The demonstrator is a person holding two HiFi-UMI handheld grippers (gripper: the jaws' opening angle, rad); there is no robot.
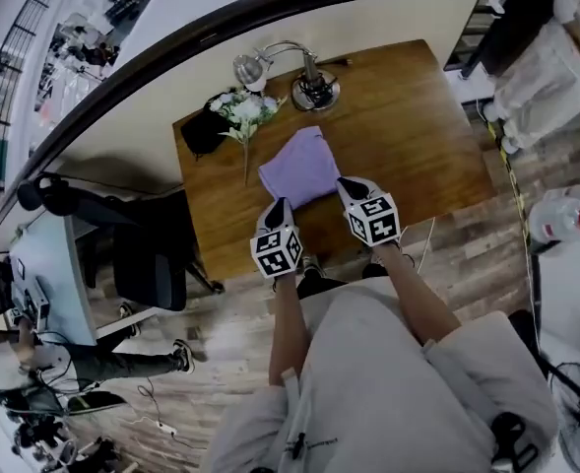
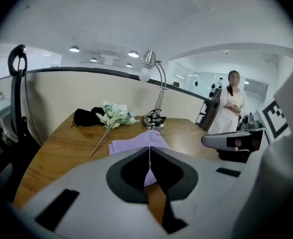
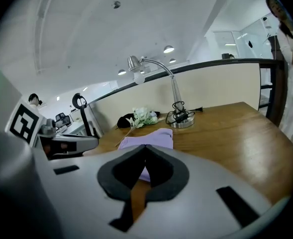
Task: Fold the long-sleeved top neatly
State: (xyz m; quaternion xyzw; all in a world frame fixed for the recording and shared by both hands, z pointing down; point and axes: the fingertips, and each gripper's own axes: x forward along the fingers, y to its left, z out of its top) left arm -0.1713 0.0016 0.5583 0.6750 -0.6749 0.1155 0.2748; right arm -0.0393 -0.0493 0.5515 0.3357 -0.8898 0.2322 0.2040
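1. the purple long-sleeved top (image 1: 301, 168) lies folded into a compact, roughly square bundle on the wooden table (image 1: 418, 136). it sits in the table's left half, towards the near side.
2. we hold the left gripper (image 1: 279, 207) at the near left corner of the top, angled down and towards the far side.
3. in the left gripper view its jaws are pressed together and meet in a thin line with nothing between them. the top shows beyond them, flat on the wood.
4. we hold the right gripper (image 1: 350, 185) at the near right corner of the top, just beside the left one but apart from it, and tilted the same way.
5. in the right gripper view its jaws are likewise closed tip to tip and hold nothing. the top lies ahead of them on the table.
6. we cannot tell from the head view whether either tip touches the cloth.
7. at the far side of the table stands a silver desk lamp (image 1: 309, 82) with a curved neck and a round base.
8. just left of the lamp lies a bunch of white flowers (image 1: 245, 111), its stem pointing towards the near side. a black pouch (image 1: 203, 131) rests at the far left corner, touching the flowers.
9. a black office chair (image 1: 152, 264) stands on the floor left of the table.
10. a person in white (image 2: 231, 103) stands beyond the table's right end.
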